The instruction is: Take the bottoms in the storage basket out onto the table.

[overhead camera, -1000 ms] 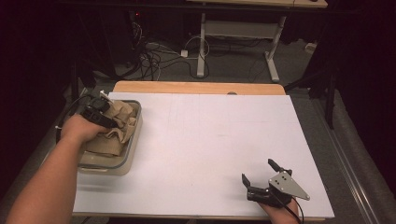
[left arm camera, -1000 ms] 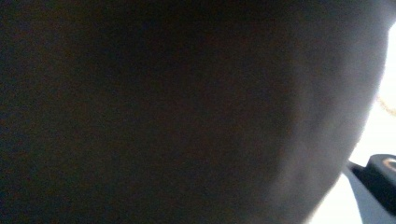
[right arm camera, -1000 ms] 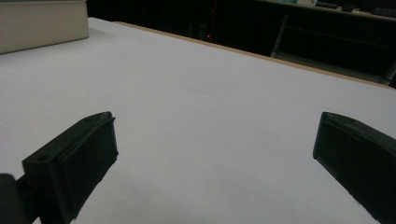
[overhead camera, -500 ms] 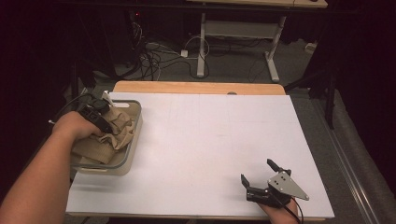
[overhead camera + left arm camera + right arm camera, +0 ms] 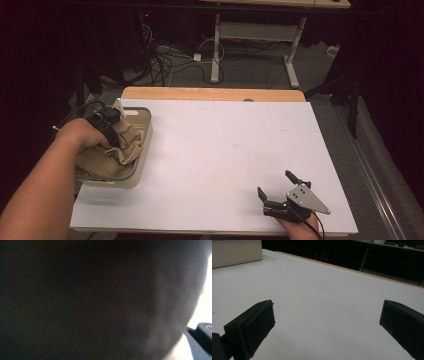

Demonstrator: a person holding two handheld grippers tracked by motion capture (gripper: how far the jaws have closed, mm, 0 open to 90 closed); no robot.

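Note:
A tan cloth (image 5: 129,146) lies bunched in a shallow beige bin (image 5: 143,150) at the table's left edge. My left gripper (image 5: 112,136) reaches down into the bin and is shut on a fold of that cloth, pulling it up above the rim. Dark, blurred cloth (image 5: 100,300) presses close against the camera in the left gripper view, with one jaw tip at the lower right. My right gripper (image 5: 274,183) rests near the front right of the white table (image 5: 225,145). Its jaws stand wide open over bare tabletop (image 5: 327,315), with nothing between them.
The bin's side (image 5: 235,252) is far off at the upper left of the right gripper view. A wooden strip (image 5: 210,94) runs along the table's far edge. Beyond it are a dark floor with cables and a desk frame (image 5: 250,45).
My left hand has risen a little, drawing the tan cloth up out of the bin. The right gripper has stayed put.

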